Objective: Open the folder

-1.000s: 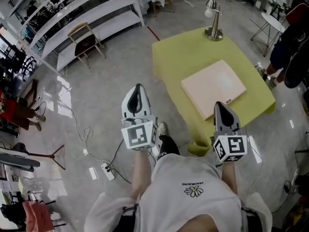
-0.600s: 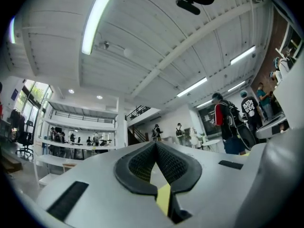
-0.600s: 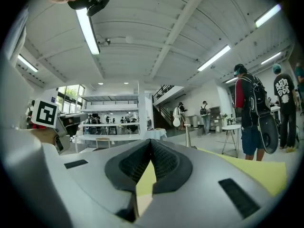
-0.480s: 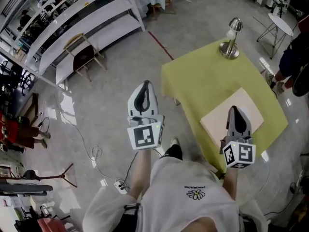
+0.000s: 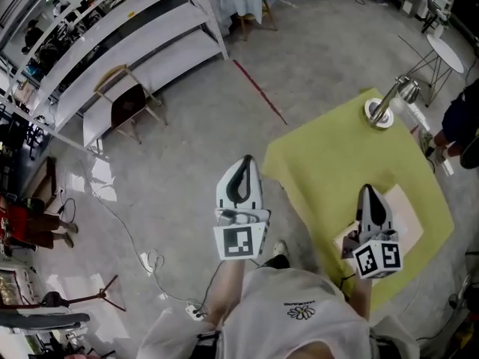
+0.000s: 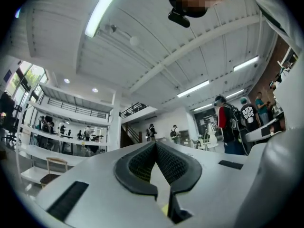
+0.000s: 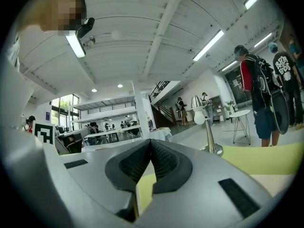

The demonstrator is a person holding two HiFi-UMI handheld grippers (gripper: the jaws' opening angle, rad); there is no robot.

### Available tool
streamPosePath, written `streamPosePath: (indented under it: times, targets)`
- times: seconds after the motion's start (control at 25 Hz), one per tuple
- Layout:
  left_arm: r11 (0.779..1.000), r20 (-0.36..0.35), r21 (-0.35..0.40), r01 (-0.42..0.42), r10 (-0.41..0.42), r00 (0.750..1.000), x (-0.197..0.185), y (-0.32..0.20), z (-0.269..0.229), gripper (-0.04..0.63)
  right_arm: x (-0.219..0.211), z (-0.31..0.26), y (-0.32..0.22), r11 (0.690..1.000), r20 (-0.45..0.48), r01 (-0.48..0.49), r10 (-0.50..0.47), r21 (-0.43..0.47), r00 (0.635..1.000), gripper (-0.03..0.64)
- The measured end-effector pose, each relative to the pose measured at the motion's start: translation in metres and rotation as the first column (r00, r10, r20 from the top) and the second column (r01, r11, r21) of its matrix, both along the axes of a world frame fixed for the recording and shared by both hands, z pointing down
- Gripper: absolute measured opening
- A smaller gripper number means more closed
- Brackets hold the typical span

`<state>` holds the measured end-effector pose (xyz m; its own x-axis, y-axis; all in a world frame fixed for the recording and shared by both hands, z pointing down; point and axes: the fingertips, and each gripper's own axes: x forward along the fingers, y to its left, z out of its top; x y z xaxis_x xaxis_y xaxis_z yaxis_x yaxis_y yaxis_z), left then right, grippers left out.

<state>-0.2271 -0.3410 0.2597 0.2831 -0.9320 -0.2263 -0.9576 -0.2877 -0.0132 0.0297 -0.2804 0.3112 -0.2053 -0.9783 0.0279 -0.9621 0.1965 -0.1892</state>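
Yellow-green table (image 5: 337, 152) sits at 2 o'clock of the frame. Beige folder (image 5: 408, 215) lies flat at the table's 5 o'clock side. Lamp (image 5: 385, 107) stands at its 1 o'clock corner. Right gripper (image 5: 368, 191) is above the folder. Left gripper (image 5: 245, 161) is above the floor (image 5: 187, 126), off the table's 9 o'clock edge.

Surface finishes, table area.
Tablecloth (image 5: 329, 163): matt yellow-green cloth. Folder (image 5: 410, 214): pale, smooth, matt card or paper. Lamp (image 5: 391, 102): polished metal. Floor (image 5: 187, 148): glossy grey, showing reflections. Left gripper (image 5: 243, 167) and right gripper (image 5: 369, 194): smooth matt plastic shells, black ribbed pads (image 6: 138, 165).
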Motion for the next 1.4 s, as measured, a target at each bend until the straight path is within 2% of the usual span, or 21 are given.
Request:
streamPosePath:
  times: [0.24,0.4,0.48,0.56,0.72,0.8,0.84,0.96,1.0,1.08,1.2,1.32,1.4]
  targets:
    - [0.993,-0.001,-0.058,-0.105,0.105,0.994,0.017,-0.042,0.023,0.006,-0.003,-0.001,-0.022,0.999,0.016,-0.044,0.044,0.004,0.999,0.011]
    - [0.985,-0.009,-0.058,-0.164,0.163,0.987,0.038,-0.062,0.023,0.006,0.012,-0.004,-0.015,0.993,-0.012,-0.119,0.119,0.021,0.993,0.012]
    - [0.972,-0.003,-0.063,-0.226,0.226,0.974,0.059,-0.061,0.030,0.006,0.024,0.003,0.001,0.984,0.010,-0.178,0.177,0.026,0.984,0.012]
    - [0.947,0.018,-0.064,-0.314,0.316,0.949,0.086,-0.056,0.034,0.006,0.034,0.008,0.020,0.971,0.038,-0.238,0.237,0.027,0.971,0.011]
    - [0.875,0.028,-0.054,-0.480,0.482,0.876,0.145,-0.043,0.028,0.006,0.054,-0.004,0.053,0.929,0.018,-0.363,0.362,0.076,0.932,0.011]
    - [0.826,0.070,-0.041,-0.563,0.564,0.823,0.184,-0.025,0.025,0.006,0.078,-0.007,0.081,0.888,0.013,-0.449,0.450,0.100,0.893,0.011]
    - [0.791,0.089,-0.023,-0.612,0.611,0.786,0.206,-0.010,0.021,0.006,0.090,-0.008,0.099,0.862,0.015,-0.497,0.498,0.105,0.867,0.011]
    - [0.650,0.105,0.065,-0.757,0.750,0.653,0.259,0.045,0.003,0.006,0.115,-0.009,0.158,0.794,0.017,-0.604,0.604,0.075,0.797,0.011]
    - [0.614,0.104,0.061,-0.787,0.780,0.617,0.270,0.060,0.002,0.006,0.118,-0.007,0.173,0.784,0.011,-0.619,0.619,0.052,0.785,0.011]
    - [0.562,0.090,0.024,-0.827,0.822,0.562,0.287,0.086,0.005,0.006,0.120,-0.001,0.200,0.771,-0.001,-0.637,0.637,0.015,0.771,0.011]
    - [0.516,0.063,-0.023,-0.856,0.856,0.514,0.304,0.121,0.013,0.006,0.122,0.015,0.238,0.734,-0.011,-0.679,0.679,-0.026,0.734,0.012]
    - [0.487,0.067,-0.062,-0.871,0.873,0.483,0.311,0.149,0.026,0.006,0.126,0.029,0.272,0.693,-0.011,-0.719,0.719,-0.054,0.695,0.011]
    - [0.468,0.058,-0.072,-0.881,0.883,0.465,0.313,0.166,0.030,0.006,0.130,0.035,0.287,0.681,-0.006,-0.730,0.731,-0.056,0.683,0.012]
